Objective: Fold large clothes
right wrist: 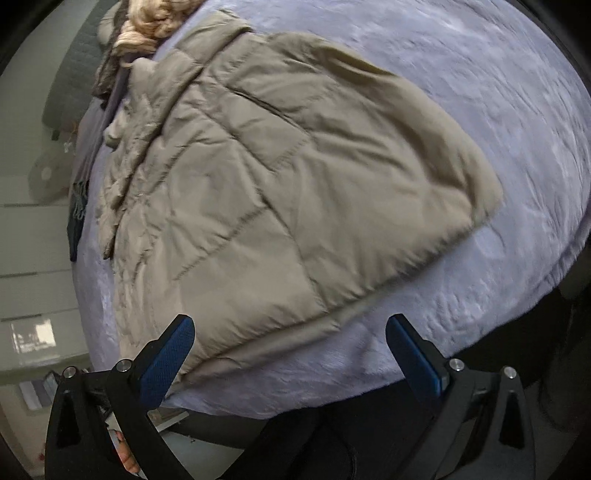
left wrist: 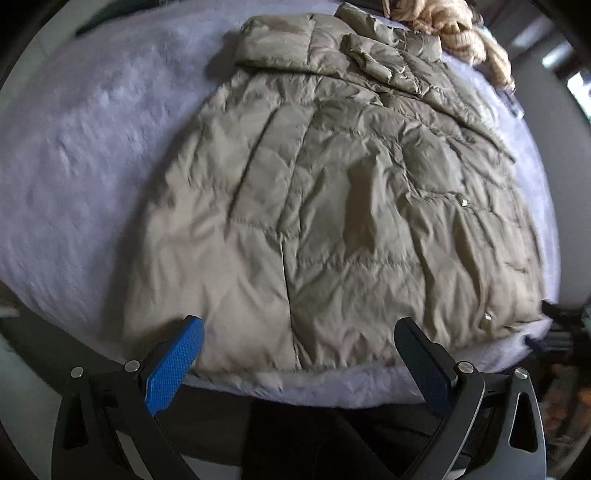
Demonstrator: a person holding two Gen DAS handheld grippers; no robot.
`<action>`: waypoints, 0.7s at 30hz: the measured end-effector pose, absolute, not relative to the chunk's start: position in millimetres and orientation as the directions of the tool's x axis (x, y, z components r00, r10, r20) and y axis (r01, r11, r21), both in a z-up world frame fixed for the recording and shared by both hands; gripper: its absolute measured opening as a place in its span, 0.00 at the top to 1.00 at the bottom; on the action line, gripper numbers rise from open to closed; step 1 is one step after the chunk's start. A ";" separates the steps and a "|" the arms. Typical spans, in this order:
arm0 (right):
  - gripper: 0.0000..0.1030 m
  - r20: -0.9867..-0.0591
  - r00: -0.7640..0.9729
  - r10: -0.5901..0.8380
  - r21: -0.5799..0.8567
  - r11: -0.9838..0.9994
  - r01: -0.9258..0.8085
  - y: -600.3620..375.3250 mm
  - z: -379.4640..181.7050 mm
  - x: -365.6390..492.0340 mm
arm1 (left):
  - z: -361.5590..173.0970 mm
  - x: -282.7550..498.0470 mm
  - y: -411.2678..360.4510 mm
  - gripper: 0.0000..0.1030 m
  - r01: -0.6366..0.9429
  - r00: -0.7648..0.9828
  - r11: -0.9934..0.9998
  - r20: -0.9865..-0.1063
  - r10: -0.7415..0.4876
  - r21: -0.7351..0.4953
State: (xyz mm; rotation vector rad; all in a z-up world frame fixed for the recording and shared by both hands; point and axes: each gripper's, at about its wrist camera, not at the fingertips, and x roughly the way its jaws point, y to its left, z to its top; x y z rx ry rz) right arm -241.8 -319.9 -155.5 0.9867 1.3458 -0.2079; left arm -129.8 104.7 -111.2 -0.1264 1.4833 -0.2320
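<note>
A large olive-beige quilted puffer coat (left wrist: 332, 192) lies spread on a pale lilac fleece-covered surface (left wrist: 92, 155), hem toward me, sleeves folded in at the far end. My left gripper (left wrist: 299, 328) hangs open above the coat's near hem, blue pads wide apart, nothing between them. In the right wrist view the same coat (right wrist: 266, 192) runs diagonally over the lilac cover (right wrist: 480, 110). My right gripper (right wrist: 290, 325) is open over the coat's near hem corner; its left finger (right wrist: 166, 358) is over the fabric edge, and no pad presses on it.
A cream chunky-knit garment (left wrist: 454, 26) lies beyond the coat's far end, seen also as the knit pile (right wrist: 155, 18) in the right wrist view. A fringed dark scarf (right wrist: 79, 199) hangs at the cover's left edge. The cover's near edge drops to dark floor.
</note>
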 end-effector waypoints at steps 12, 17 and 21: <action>0.00 -0.729 0.421 0.540 0.635 0.305 0.710 -331.3 -186.0 -262.5 | -165.6 -150.8 144.3 0.00 -0.172 -0.071 0.819 -0.822 -0.565 -0.548; 0.00 -0.695 0.455 0.556 0.662 0.250 0.706 -328.8 -191.1 -256.0 | -168.6 -149.9 136.3 0.02 -0.213 -0.009 0.818 -0.836 -0.548 -0.534; 0.00 -0.661 0.506 0.555 0.695 0.196 0.692 -330.7 -192.1 -251.0 | -153.8 -132.6 134.7 0.36 -0.223 0.077 0.807 -0.835 -0.545 -0.547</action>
